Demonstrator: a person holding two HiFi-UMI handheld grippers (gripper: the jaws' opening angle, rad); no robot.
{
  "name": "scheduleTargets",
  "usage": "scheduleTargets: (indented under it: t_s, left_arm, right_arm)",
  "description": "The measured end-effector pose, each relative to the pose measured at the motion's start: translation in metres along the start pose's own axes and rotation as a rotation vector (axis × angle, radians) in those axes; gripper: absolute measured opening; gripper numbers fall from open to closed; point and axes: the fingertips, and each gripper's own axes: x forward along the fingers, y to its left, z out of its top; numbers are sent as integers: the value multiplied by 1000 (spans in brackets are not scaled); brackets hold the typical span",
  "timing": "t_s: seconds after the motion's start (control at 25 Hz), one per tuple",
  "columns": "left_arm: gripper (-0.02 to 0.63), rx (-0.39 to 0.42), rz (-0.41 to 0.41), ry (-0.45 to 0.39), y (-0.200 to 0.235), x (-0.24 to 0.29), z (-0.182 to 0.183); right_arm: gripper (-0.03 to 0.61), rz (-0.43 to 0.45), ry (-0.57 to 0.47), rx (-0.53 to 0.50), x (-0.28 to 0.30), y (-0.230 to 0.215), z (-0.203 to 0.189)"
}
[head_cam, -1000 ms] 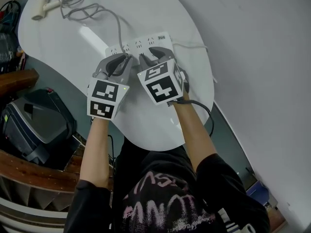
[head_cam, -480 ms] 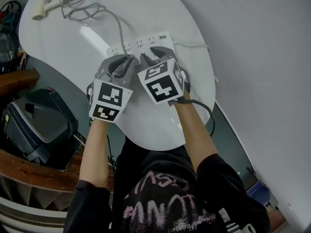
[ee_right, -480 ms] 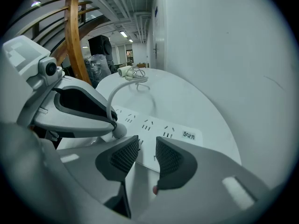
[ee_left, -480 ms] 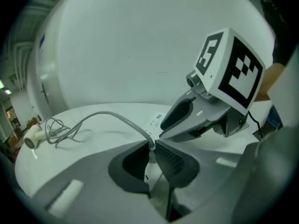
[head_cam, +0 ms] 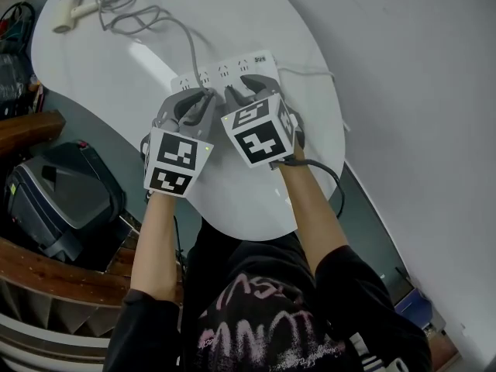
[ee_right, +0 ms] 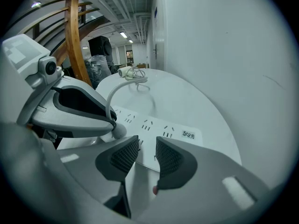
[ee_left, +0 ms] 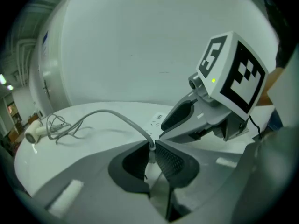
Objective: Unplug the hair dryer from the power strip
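Left gripper (ee_left: 150, 148) clamped on hair dryer plug (ee_left: 151, 158), centre frame. Right gripper (ee_right: 147, 155) narrowly open, empty, over power strip (ee_right: 154, 125). Strip label (ee_right: 188, 135) illegible.

Plug (ee_left: 150, 157) mostly hidden inside left claw (ee_left: 150, 146); strip label (ee_right: 188, 134) unreadable.

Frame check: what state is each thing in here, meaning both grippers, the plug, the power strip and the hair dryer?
left gripper: shut on the plug.
right gripper: open, jaws apart over the near edge of the power strip.
plug: at the power strip, seemingly not yet pulled out.
power strip: flat on the table, other sockets empty.
hair dryer: lying at the far end, cord slack.
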Motion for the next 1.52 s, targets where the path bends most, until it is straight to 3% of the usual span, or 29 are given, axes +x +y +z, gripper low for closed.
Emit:
scheduleTargets:
  t_s: [0.12, 0.28, 0.4, 0.48, 0.6, 0.8, 0.96, 1.32, 1.52]
  left_arm:
    - [48, -87, 4, -15, 5, 1, 1]
    - [49, 38, 5, 2, -3, -1, 2]
    - [49, -43, 37, -104, 15, -15, 25]
    - [49, -20, 52, -91, 25, -17, 31]
    - [49, -93, 44, -98, 26, -28, 21]
    - [51, -130, 42, -132, 27, -38, 20]
    - [52, -131, 46, -126, 25, -41, 19]
    - [57, -113, 40, -84, 19, -30, -1]
    - [60, -103, 56, -80, 18, -28, -2]
  right_arm:
    - [144, -1, -5, -1, 1, 0, 0]
    - [144, 2, -5, -3, 0, -1, -1]
    - [144, 0, -16, -5, 0, -1, 0]
    - [144, -2, -20, -4, 1, -2, 1]
    - [144, -2, -20, -3, 0, -1, -2]
    - [137, 2, -35, 11, -2, -4, -1]
    - [132, 16, -29, 16, -4, -3, -1]
    - [143, 34, -122, 96, -21, -7, 5]
    - [150, 55, -103, 82, -23, -1, 0]
